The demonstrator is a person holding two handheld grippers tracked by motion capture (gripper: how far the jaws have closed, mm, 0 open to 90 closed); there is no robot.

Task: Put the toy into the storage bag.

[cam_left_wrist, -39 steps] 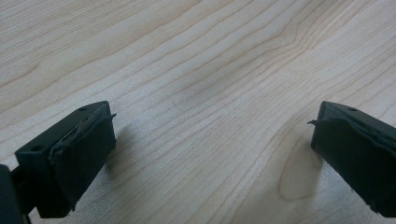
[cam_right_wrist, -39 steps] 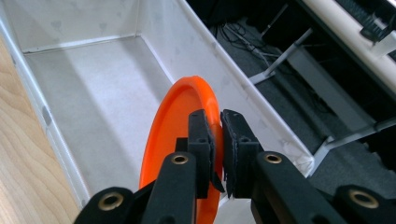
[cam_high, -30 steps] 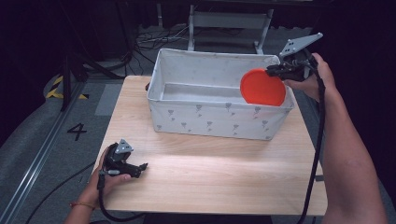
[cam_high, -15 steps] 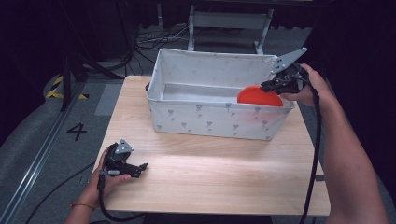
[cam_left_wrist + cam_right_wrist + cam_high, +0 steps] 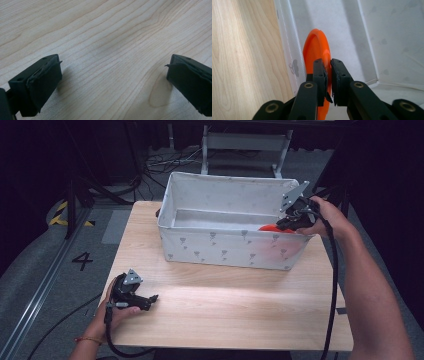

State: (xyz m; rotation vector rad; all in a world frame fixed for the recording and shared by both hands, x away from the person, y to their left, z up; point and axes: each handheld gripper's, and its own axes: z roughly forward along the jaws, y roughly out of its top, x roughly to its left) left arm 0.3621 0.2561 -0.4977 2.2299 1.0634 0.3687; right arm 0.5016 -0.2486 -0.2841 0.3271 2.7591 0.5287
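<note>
Orange plate [image 5: 317,47] lowered into fabric bin [image 5: 225,247], right claw [image 5: 329,75] clamped on its rim, left claw [image 5: 112,75] apart over table [image 5: 105,30]

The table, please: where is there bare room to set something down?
The table is bare between the bin and its near edge, right of the left gripper. It is crowded at the bin's right end, where the right gripper holds the plate.

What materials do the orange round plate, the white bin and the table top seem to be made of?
The orange round plate looks like smooth plastic: even colour, soft shine on its raised rim. The white bin with small grey prints seems to be fabric: thin walls, stitched seams, orange glowing through one wall. The light table top shows wood grain and a matte finish; solid wood or laminate is unclear.
</note>
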